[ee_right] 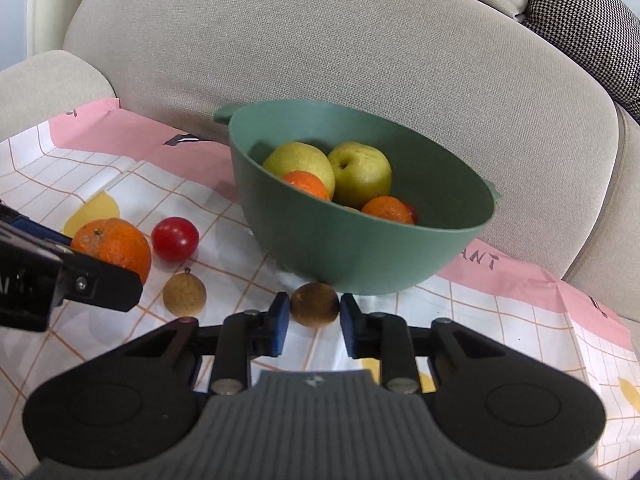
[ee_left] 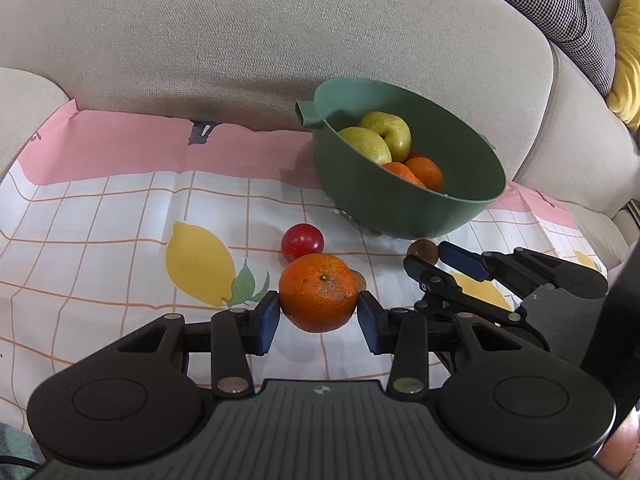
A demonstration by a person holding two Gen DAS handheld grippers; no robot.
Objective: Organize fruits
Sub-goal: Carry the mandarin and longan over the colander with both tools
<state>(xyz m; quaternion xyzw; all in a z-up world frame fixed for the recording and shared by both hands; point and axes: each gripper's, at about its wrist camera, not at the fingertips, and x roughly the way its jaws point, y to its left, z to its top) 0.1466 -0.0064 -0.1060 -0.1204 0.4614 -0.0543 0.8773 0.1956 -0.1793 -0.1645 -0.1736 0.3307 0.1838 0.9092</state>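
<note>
- Left wrist view: beige sofa cushions [ee_left: 280, 40] fill the background, with a houndstooth pillow [ee_left: 560, 8] and a yellow pillow [ee_left: 628, 52] at the far right.
- A cloth [ee_left: 120, 208] with a pink border, an orange grid and printed lemons covers the seat.
- A green bowl [ee_left: 400, 200] sits on the cloth to the right, holding two yellow-green pears [ee_left: 384, 140] and two oranges [ee_left: 424, 172].
- The left gripper [ee_left: 319, 312] has its blue pads against both sides of an orange [ee_left: 318, 292], clamped on it.
- A red cherry tomato [ee_left: 302, 242] lies just behind the orange.
- The right gripper [ee_left: 430, 258] enters from the right, near the bowl's base, with a brown longan [ee_left: 422, 249] at its tips; how far its fingers stand apart cannot be told here.
- Right wrist view: the same sofa cushions [ee_right: 360, 40] rise behind the cloth [ee_right: 520, 320], and the bowl [ee_right: 360, 248] stands in the middle with the pears [ee_right: 360, 172] and oranges [ee_right: 388, 208] inside.
- The right gripper [ee_right: 314, 312] brackets the longan [ee_right: 314, 305], which lies on the cloth just before the bowl; its pads are close to the fruit's sides, but whether they touch cannot be told.
- At the left, the left gripper [ee_right: 102, 258] holds the orange [ee_right: 116, 246], with the tomato [ee_right: 175, 239] beside it.
- A second longan [ee_right: 185, 294] lies on the cloth between the two grippers.
</note>
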